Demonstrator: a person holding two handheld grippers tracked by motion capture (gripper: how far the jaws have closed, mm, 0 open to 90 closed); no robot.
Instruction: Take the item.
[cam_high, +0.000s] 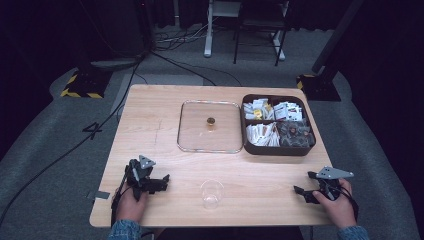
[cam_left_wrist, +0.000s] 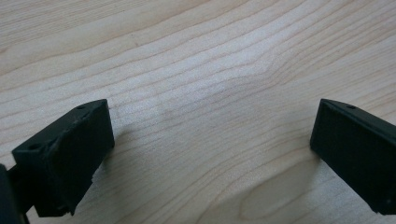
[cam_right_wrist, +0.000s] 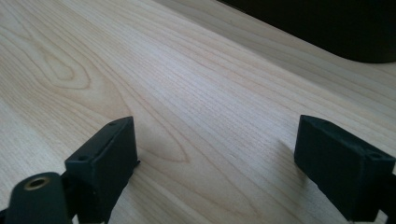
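My left gripper (cam_high: 161, 182) rests low on the wooden table (cam_high: 150, 115) near its front left corner, held by a hand. Its jaws stand wide open in the left gripper view (cam_left_wrist: 210, 154), with bare wood between them. My right gripper (cam_high: 304, 184) sits near the front right corner, also in a hand. Its jaws are open over bare wood (cam_right_wrist: 215, 163). A clear plastic cup (cam_high: 212, 193) stands upright near the front edge, between the two grippers and apart from both.
A square clear glass lid (cam_high: 195, 135) with a small brown knob (cam_high: 210, 121) lies flat mid-table. To its right stands a dark brown compartment box (cam_high: 275, 149) holding several packets; its dark side (cam_right_wrist: 327, 28) looms beyond the right gripper. Cables cross the floor behind the table.
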